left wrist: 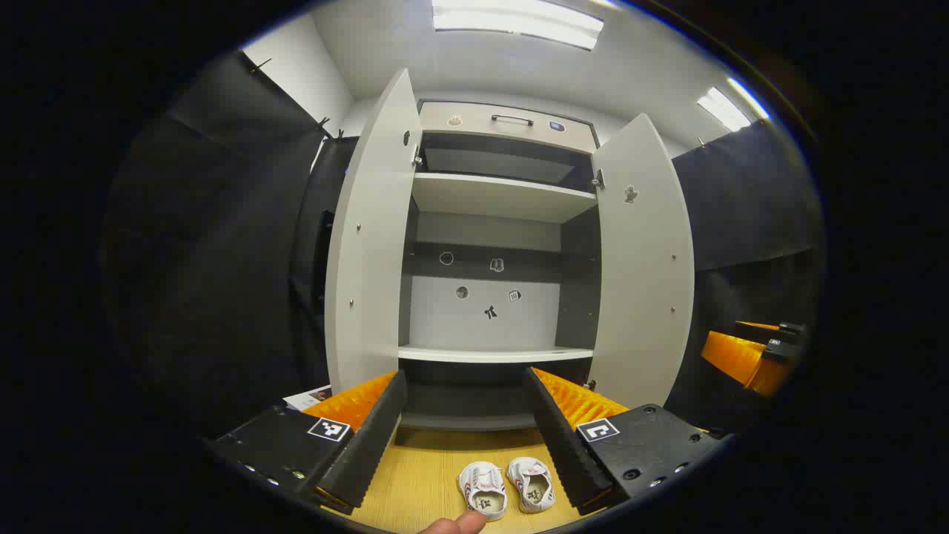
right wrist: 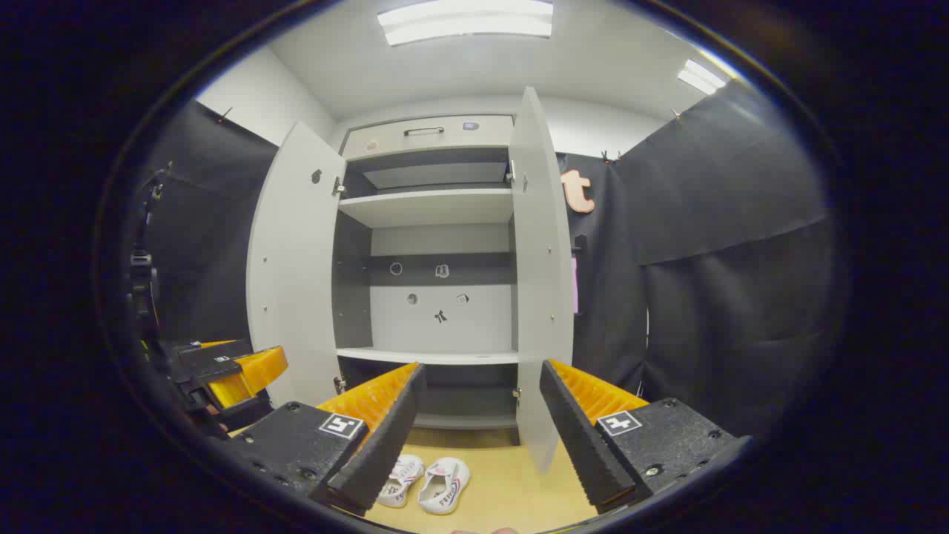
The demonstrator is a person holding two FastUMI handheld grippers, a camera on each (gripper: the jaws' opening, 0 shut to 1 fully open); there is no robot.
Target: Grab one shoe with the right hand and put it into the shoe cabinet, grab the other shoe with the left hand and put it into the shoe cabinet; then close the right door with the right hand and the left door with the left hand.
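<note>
Currently both grippers' jaws are gaping wide, holding nothing; the right gripper (right wrist: 478,430) should be descending squarely over one white canvas shoe (right wrist: 443,485) lying below-left of its jaws.

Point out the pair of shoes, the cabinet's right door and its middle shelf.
Pair of shoes (left wrist: 506,487), left gripper view: between the heels.
Right door (left wrist: 643,282), left gripper view: inner face.
Middle shelf (right wrist: 434,357), right gripper view: front edge.

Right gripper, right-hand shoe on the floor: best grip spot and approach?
Take the right shoe by its collar rim at the heel, coming down from above. It stands upright with the opening facing up and the heel toward the right gripper, which is open. The left shoe sits close beside it, so pinch heel-side, not across.
</note>
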